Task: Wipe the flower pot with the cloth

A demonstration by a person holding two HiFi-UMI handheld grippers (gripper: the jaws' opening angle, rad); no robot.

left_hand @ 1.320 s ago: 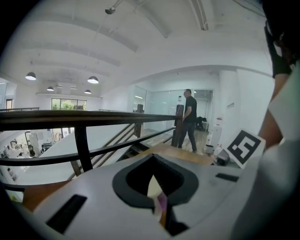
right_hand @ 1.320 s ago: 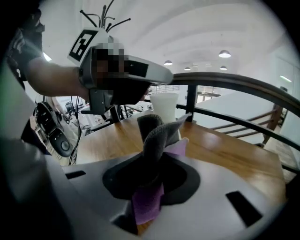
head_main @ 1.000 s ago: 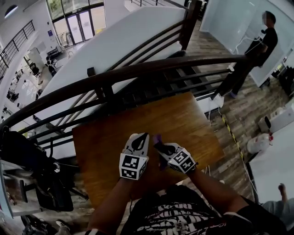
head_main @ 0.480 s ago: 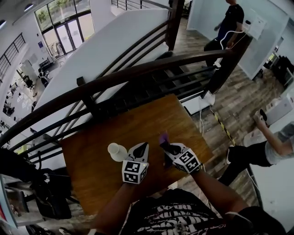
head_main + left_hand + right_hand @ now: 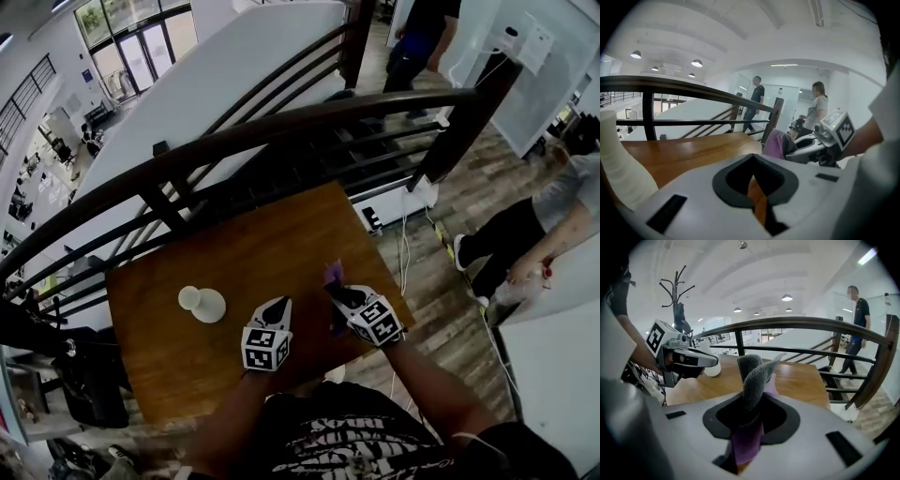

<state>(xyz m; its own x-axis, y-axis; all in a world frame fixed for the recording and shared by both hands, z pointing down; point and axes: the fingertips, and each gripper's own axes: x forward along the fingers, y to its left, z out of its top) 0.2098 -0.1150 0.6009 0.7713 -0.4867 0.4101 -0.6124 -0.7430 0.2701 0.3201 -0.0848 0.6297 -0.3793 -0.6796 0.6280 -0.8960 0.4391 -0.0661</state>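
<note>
Right gripper [image 5: 336, 286] pinches the cloth [image 5: 754, 373] — it sticks up past the jaws. Left gripper [image 5: 279, 307] is closed, empty. Pot [image 5: 202, 303] sits on the table [image 5: 272, 239] — left of both, apart.

There is one wooden table [image 5: 234, 253] and one white flower pot [image 5: 202, 303]. There is one cloth [image 5: 333, 274]. There are two grippers, the left gripper [image 5: 279, 307] and the right gripper [image 5: 337, 289]. Each carries one marker cube, which makes two: the left cube [image 5: 264, 348] and the right cube [image 5: 378, 322]. One dark railing [image 5: 281, 131] shows. Two bystanders appear in the head view, one person by the stairs [image 5: 420, 33] and one person at the right [image 5: 539, 220]. The right gripper view shows one coat stand [image 5: 677, 287].
</note>
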